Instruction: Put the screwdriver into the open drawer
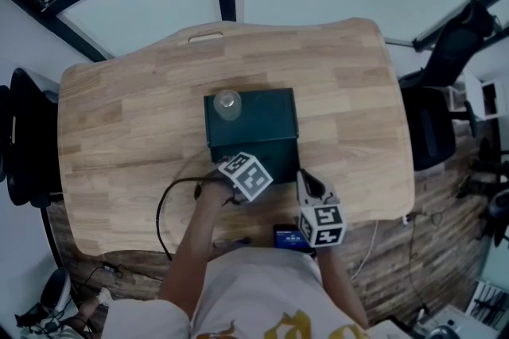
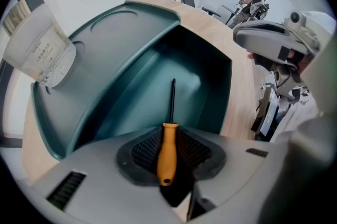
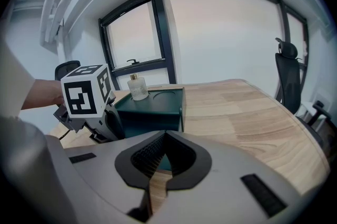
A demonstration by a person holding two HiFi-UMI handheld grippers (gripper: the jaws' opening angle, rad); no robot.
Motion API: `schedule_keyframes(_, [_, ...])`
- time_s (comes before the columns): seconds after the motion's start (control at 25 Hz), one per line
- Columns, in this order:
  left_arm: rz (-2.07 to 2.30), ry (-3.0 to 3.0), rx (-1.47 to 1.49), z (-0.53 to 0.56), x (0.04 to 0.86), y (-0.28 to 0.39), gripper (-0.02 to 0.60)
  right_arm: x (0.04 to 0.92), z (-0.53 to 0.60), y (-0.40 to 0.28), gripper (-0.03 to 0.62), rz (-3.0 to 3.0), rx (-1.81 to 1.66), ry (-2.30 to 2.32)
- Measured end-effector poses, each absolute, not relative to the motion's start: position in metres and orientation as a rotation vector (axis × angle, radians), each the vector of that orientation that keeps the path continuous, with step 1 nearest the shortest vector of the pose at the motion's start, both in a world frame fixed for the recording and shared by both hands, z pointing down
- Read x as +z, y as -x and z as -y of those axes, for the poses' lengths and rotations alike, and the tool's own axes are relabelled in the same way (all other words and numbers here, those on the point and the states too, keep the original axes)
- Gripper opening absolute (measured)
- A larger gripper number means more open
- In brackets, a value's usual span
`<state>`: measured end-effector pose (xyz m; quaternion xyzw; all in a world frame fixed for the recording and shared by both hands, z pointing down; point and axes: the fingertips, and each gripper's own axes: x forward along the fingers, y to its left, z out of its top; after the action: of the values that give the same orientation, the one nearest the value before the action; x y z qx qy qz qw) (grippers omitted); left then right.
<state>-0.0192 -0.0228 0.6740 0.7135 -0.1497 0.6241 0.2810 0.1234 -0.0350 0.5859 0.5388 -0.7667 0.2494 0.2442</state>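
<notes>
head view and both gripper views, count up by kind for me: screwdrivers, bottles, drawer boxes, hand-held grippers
screwdriver: 1
bottle: 1
drawer box: 1
hand-held gripper: 2, the left hand-held gripper and the right hand-held gripper
total: 5

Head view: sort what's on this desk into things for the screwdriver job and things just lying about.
For the job:
- screwdriver, clamped in the left hand-held gripper
- open drawer of the green box

Lying about:
- glass bottle on the box top
- black cable
- dark device at the near edge of the desk
</notes>
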Motion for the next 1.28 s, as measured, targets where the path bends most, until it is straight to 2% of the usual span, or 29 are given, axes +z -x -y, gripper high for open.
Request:
schedule_keyframes(0.96, [0.494, -1.968, 1.574, 0.031, 0.658, 0.029, 0.078, 0.575, 0.034, -0.119, -0.002, 2.115, 0.641, -1.471])
schedule_keyframes(1.28, [0.594, -2.026, 1.450, 0.040, 0.642, 0.031, 0.078, 0.568, 0.032, -0.115, -0.002, 2.137, 0.614, -1.467])
